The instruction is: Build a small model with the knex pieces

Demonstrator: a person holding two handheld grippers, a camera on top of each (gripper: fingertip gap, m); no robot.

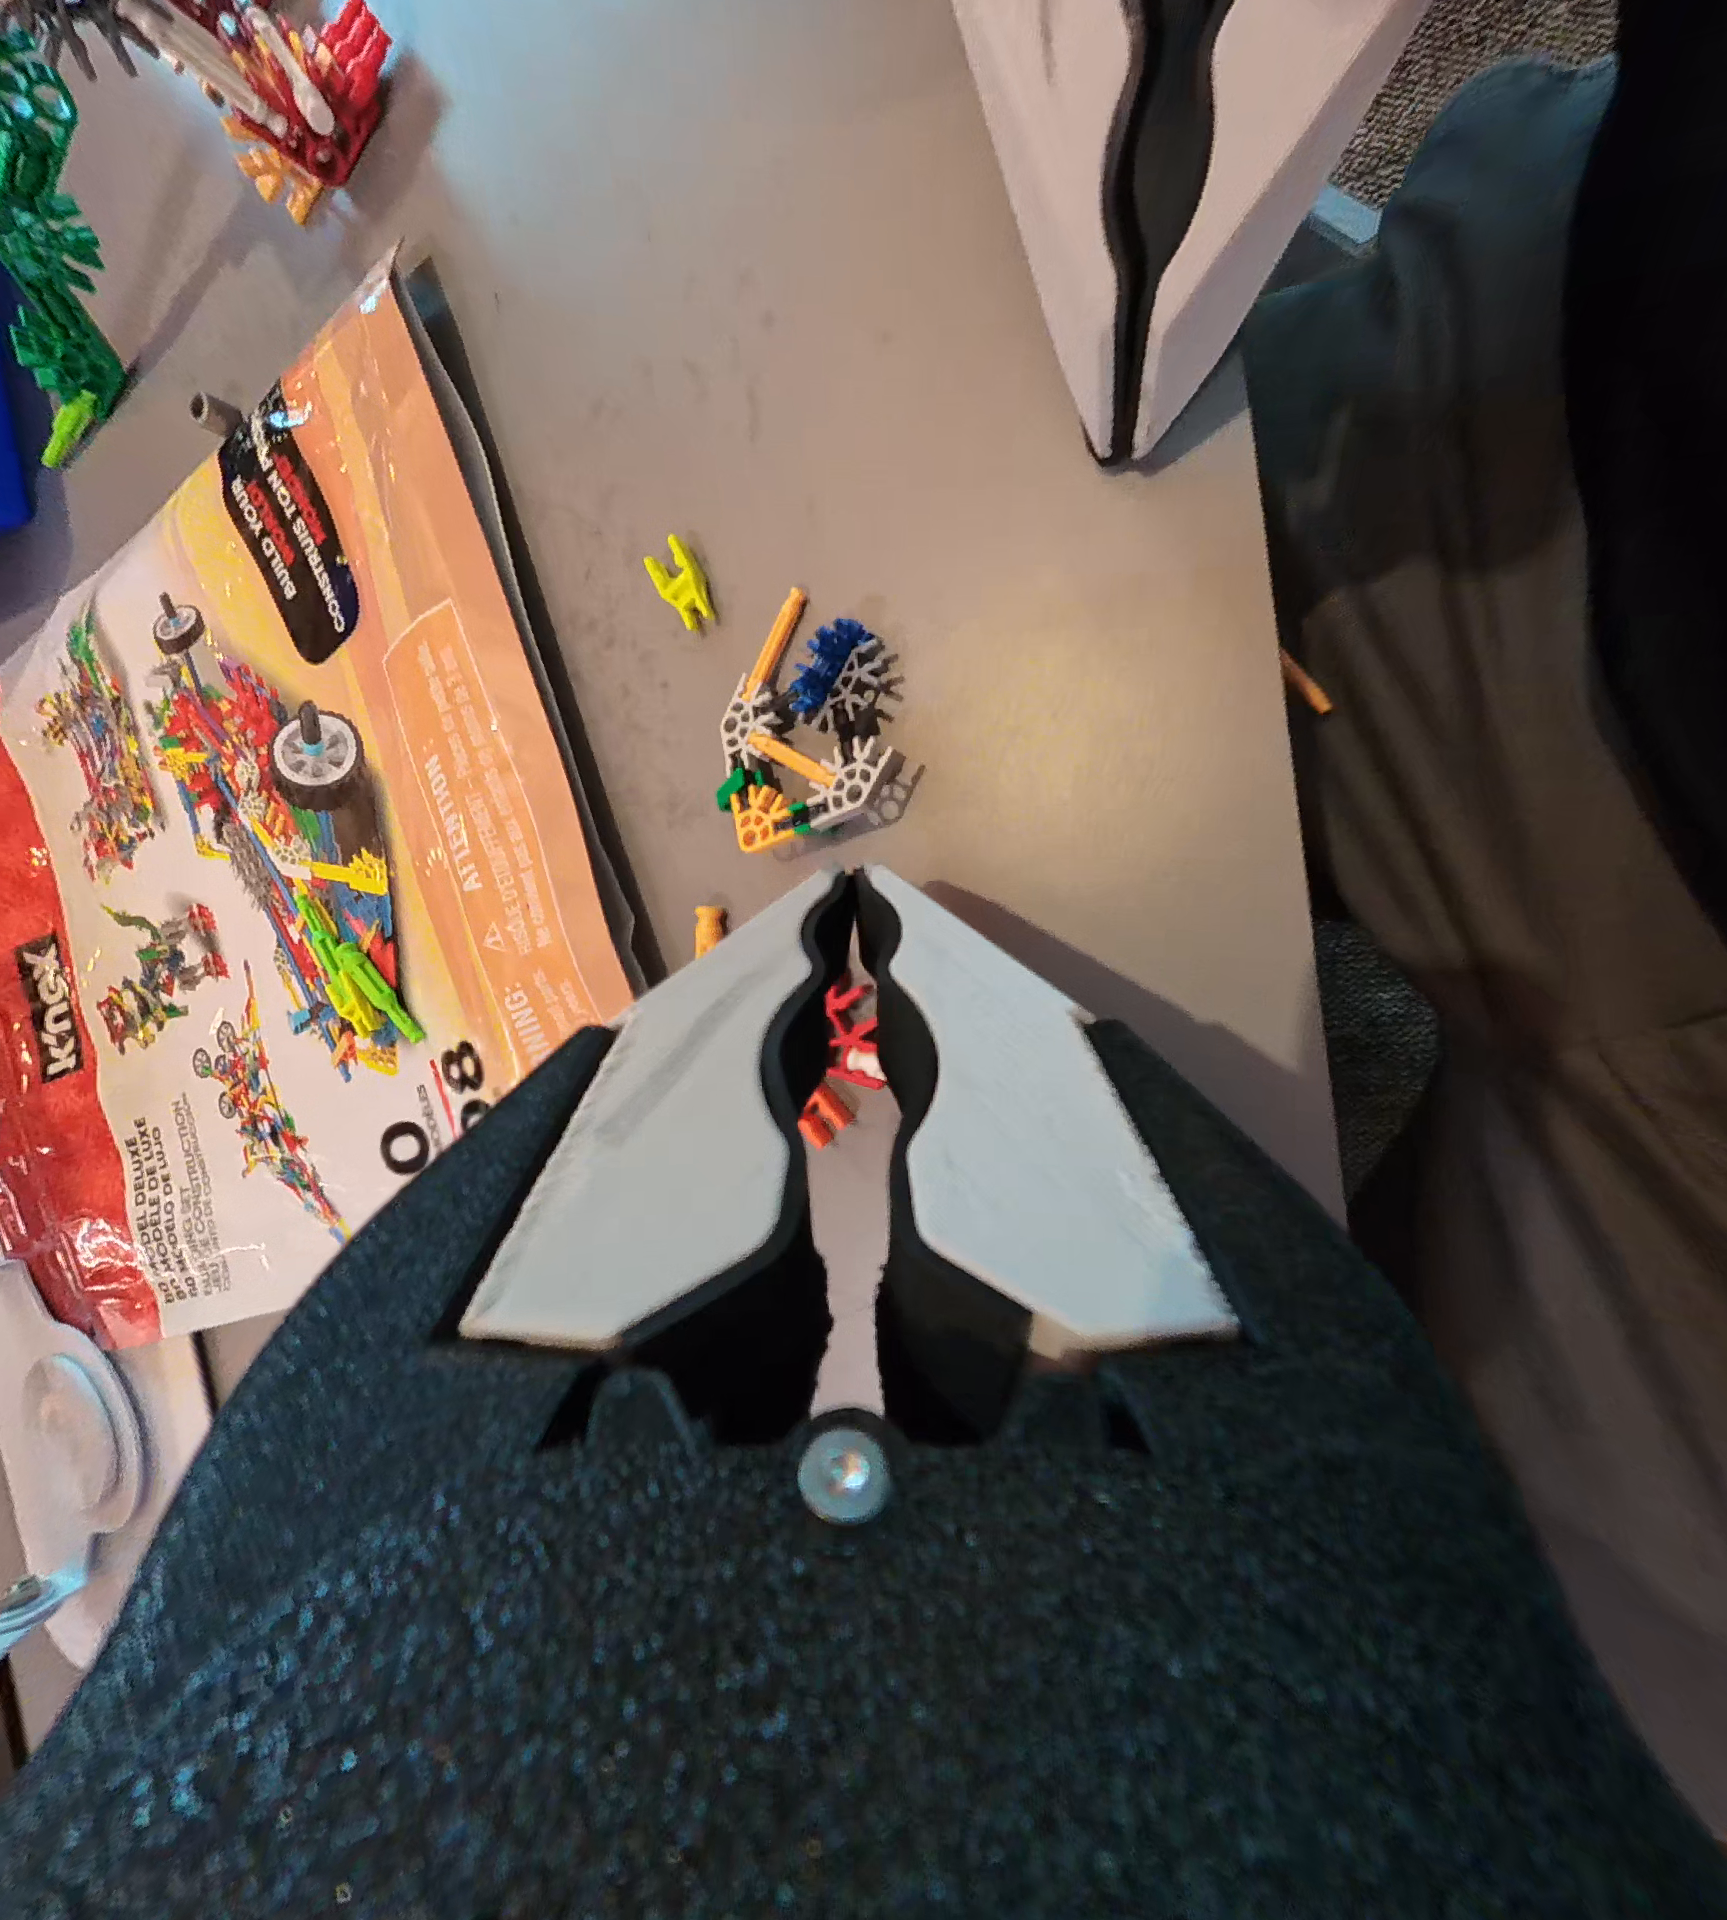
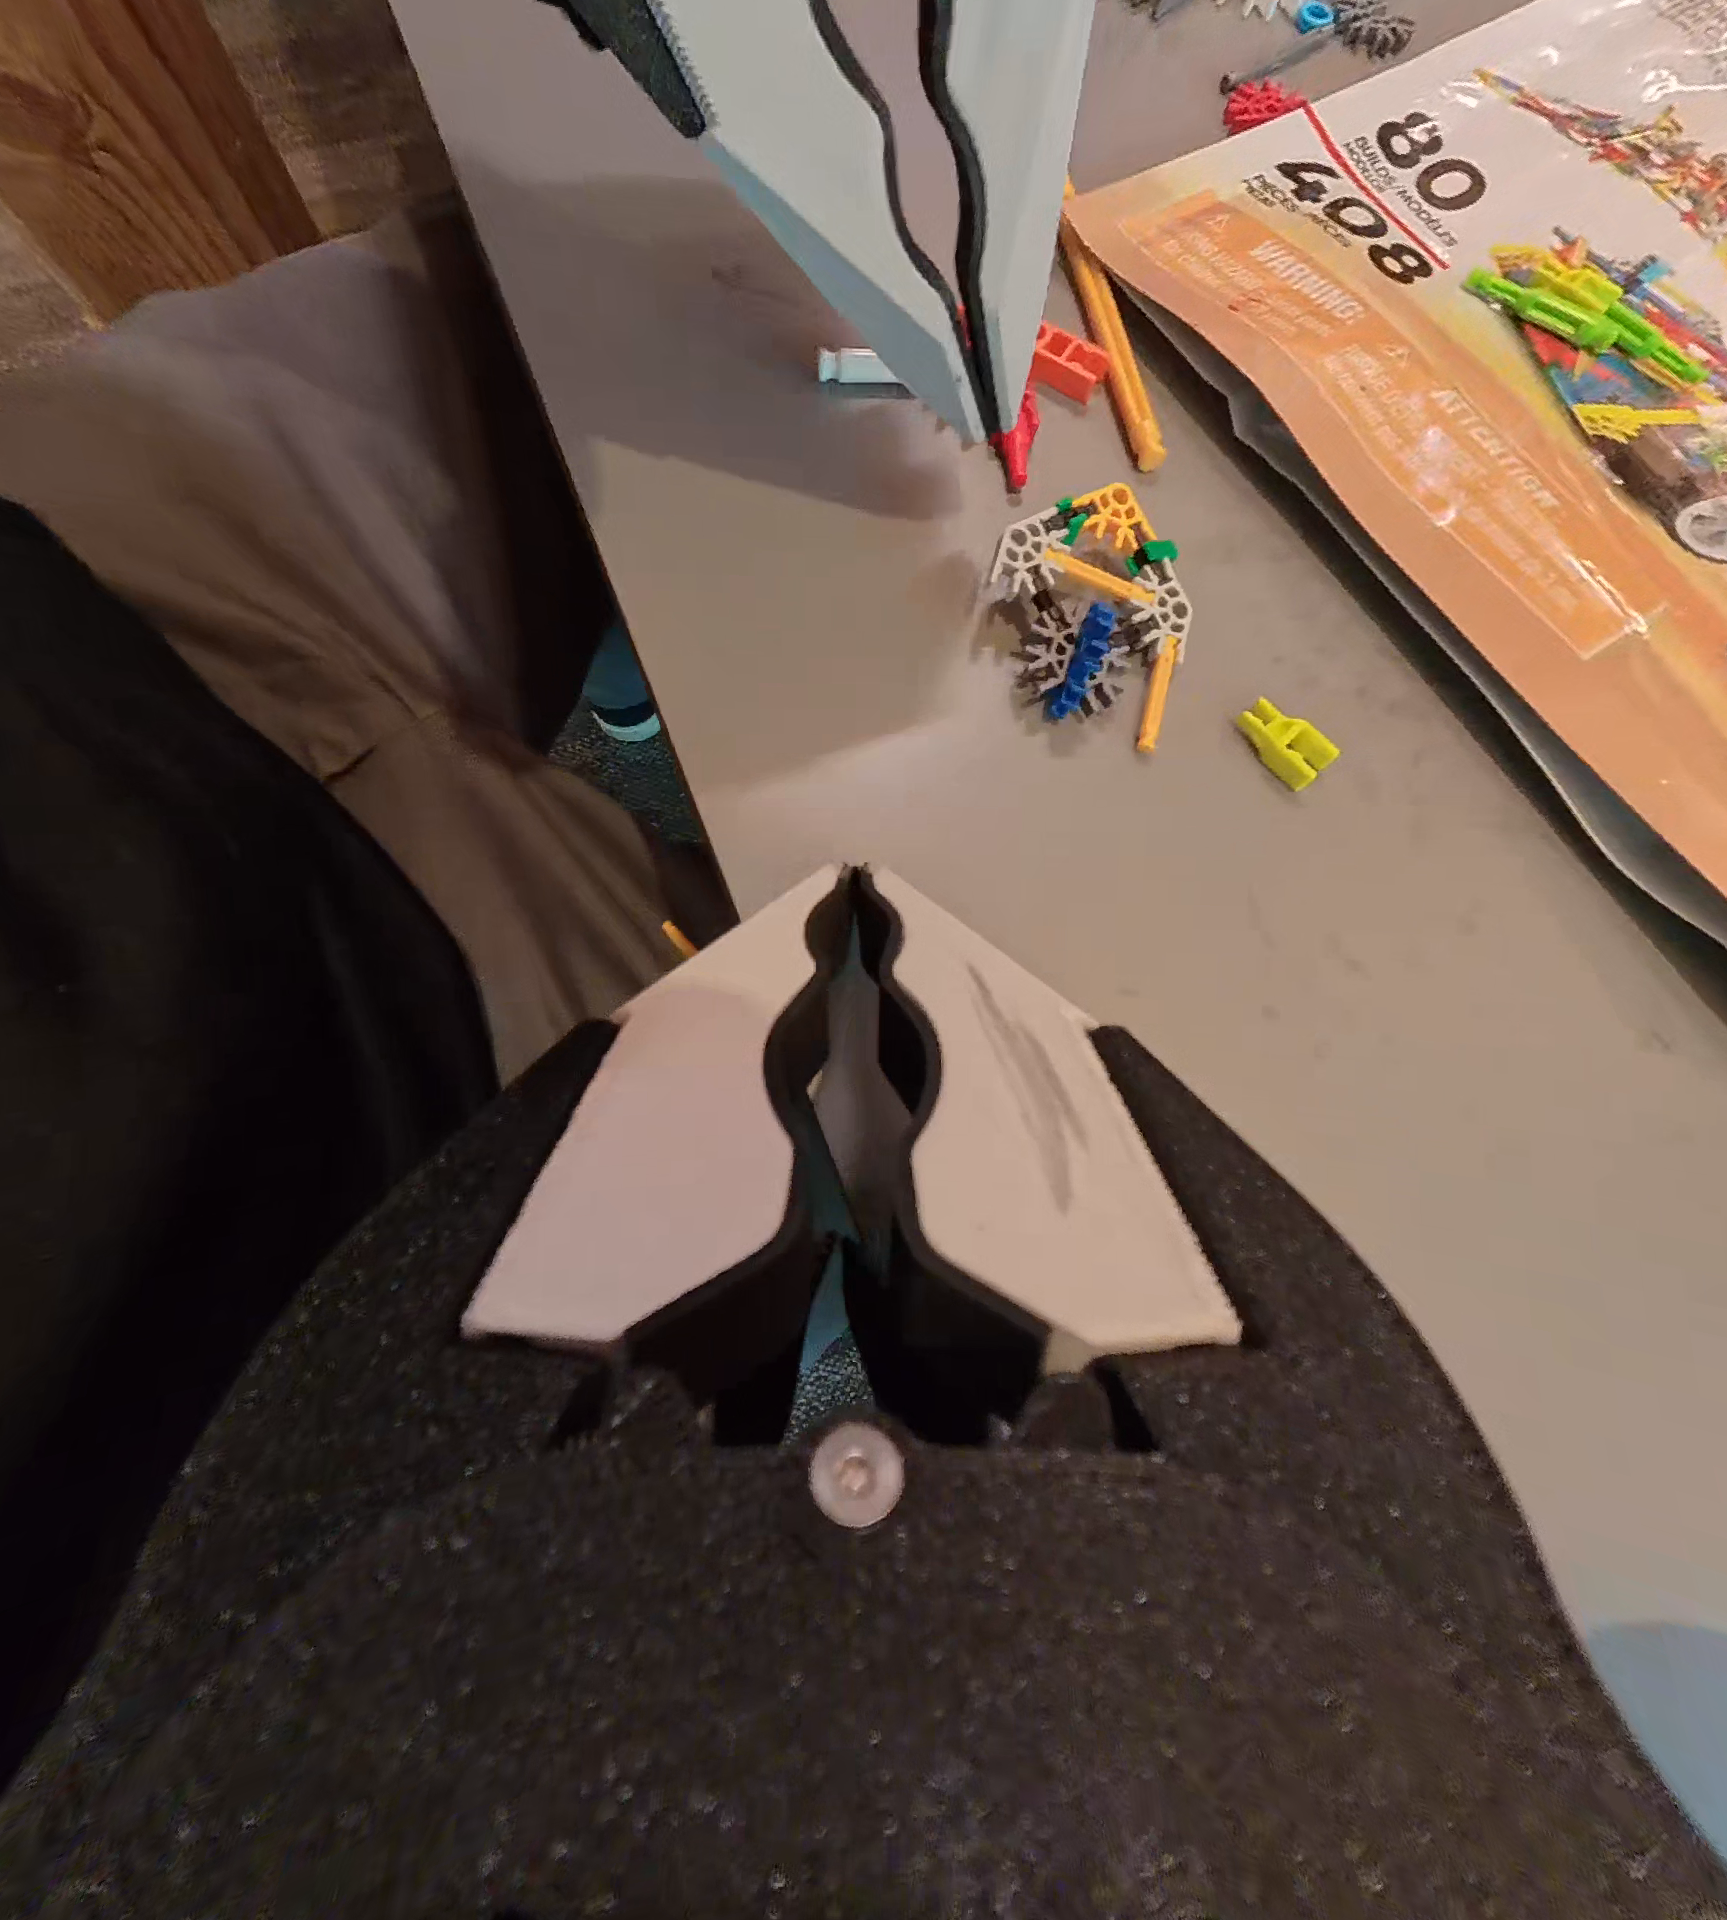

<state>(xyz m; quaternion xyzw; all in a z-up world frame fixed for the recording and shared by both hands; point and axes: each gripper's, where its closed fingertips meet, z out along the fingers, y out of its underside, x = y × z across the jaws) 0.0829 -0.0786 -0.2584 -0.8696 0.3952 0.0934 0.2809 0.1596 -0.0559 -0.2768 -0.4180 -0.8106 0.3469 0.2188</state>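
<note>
Left gripper (image 1: 854, 878): jaws together at the tips, clamped on a small red connector piece (image 1: 843, 1049) that sits in the hollow between the pads; in the right wrist view its red tip (image 2: 1017, 449) pokes out below the jaw ends, just above the worktop (image 2: 1150, 1039).

Right gripper (image 2: 854, 873): jaws drawn together, nothing visible between them; it hangs over the worktop's near edge.

The small assembly (image 2: 1093, 613) of grey, yellow, blue and green rods and connectors lies on the worktop at 1 o'clock from the right jaws and well apart from them; seen from the left wrist view it lies just beyond the left jaw tips at 12 o'clock (image 1: 817, 748).

A lime-green clip (image 2: 1290, 743) rests near the assembly at its 4 o'clock. An orange block (image 2: 1072, 358) and yellow rods (image 2: 1113, 343) lie beside the left jaws. The printed toy bag (image 2: 1461, 416) lies flat at 2 o'clock.

Handling, as judged: the pieces are light, stiff, smooth plastic. The assembly is snap-fitted and may spring apart under squeeze; a grey connector plate offers the firmest hold.
</note>
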